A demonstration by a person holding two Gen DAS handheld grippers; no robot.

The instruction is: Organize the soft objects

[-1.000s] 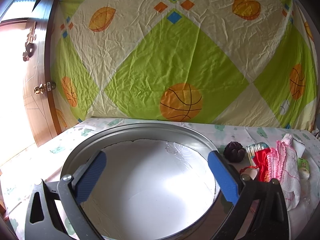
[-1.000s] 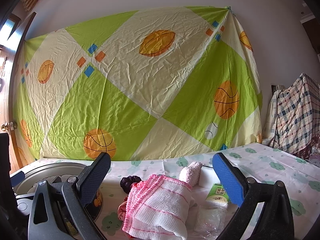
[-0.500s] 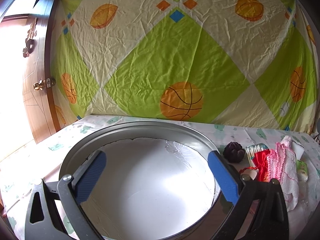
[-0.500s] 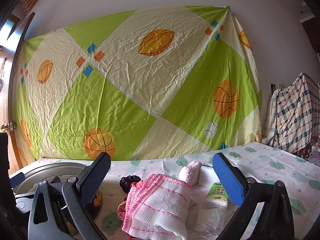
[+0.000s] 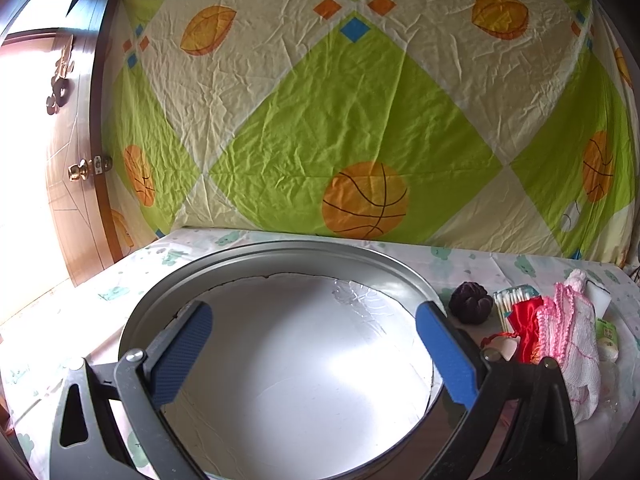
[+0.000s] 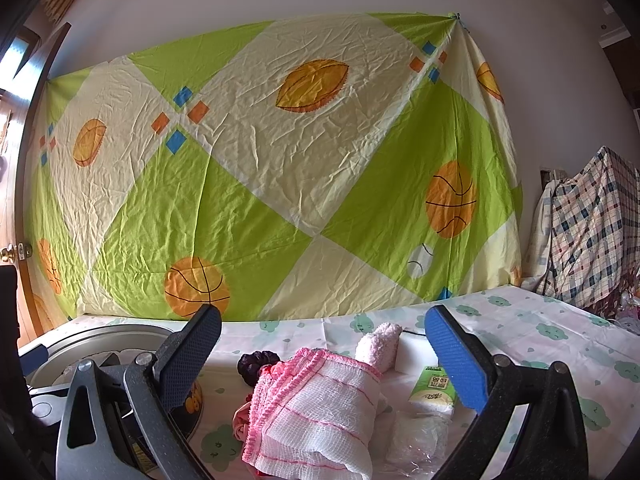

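Observation:
My left gripper [image 5: 314,316] is open and empty, held over a large round metal tin [image 5: 276,252] with a white lining. To its right lies a pile: a dark purple scrunchie [image 5: 470,303], cotton swabs [image 5: 510,300], a red pouch [image 5: 526,326] and a white cloth with pink trim [image 5: 570,344]. My right gripper [image 6: 322,332] is open and empty, just above and in front of the white cloth with pink trim [image 6: 320,408]. Behind it are the scrunchie [image 6: 256,364], a pink fluffy roll [image 6: 380,346], a white sponge block [image 6: 414,354], a green-labelled packet [image 6: 434,390] and a clear plastic bag [image 6: 418,434].
The table [image 6: 540,328] has a cloth with green cloud prints. A green and cream ball-print sheet [image 5: 360,120] hangs behind it. A wooden door [image 5: 76,160] stands at the left. A plaid-covered object [image 6: 592,232] stands at the right. The tin [image 6: 96,336] shows at the right wrist view's left.
The left gripper has shifted slightly, so the scene sits a little to the right in its view. The right gripper has barely moved. Both stay open.

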